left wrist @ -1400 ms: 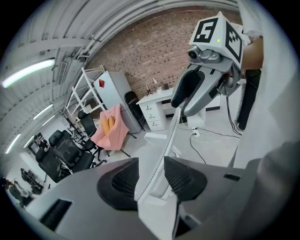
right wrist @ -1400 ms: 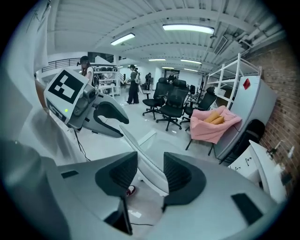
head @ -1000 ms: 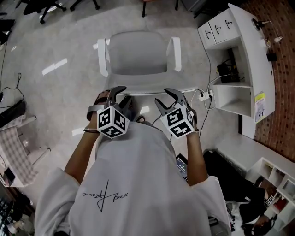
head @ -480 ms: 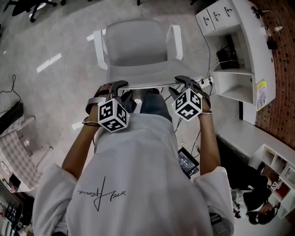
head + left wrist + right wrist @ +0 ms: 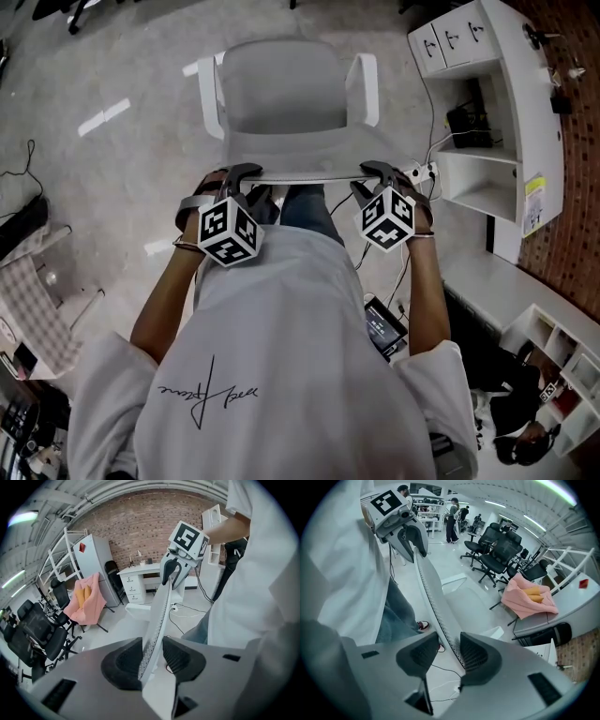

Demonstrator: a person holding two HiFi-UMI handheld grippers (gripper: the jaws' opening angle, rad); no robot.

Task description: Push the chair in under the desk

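Chair (image 5: 281,94) out on the floor, both grippers at its backrest

White chair with two armrests, seat facing away from the person. It stands on the grey floor (image 5: 122,169), left of the desk (image 5: 511,84) in the head view. It is near the desk, not under it. The top edge of the backrest (image 5: 300,174) runs across just ahead of the person's shirt (image 5: 272,356).

Left gripper (image 5: 251,184): at the left end of that edge, pointing down. Its jaws have just been closing, with the backrest edge between them. The left gripper view shows both pads (image 5: 123,660) laid against the mesh faces, so it is clamped on the chair's backrest.

Right gripper (image 5: 362,180): at the right end of the same edge. Its jaws have also just been closing, with the backrest between them. In the right gripper view one pad (image 5: 474,654) touches the mesh. The other pad stands off, with a slit of floor and a shoe (image 5: 423,625) showing in the gap. Not clenched.

Around: a power strip (image 5: 419,173) with cables lies on the floor between chair and desk. The desk is white, with drawers (image 5: 448,42) at the far end and open shelves beside them. A brick wall (image 5: 140,524) stands behind it. The right gripper view also takes in a row of black office chairs (image 5: 497,550), a pink cloth (image 5: 527,597) draped over something, and people (image 5: 452,520) standing far off.
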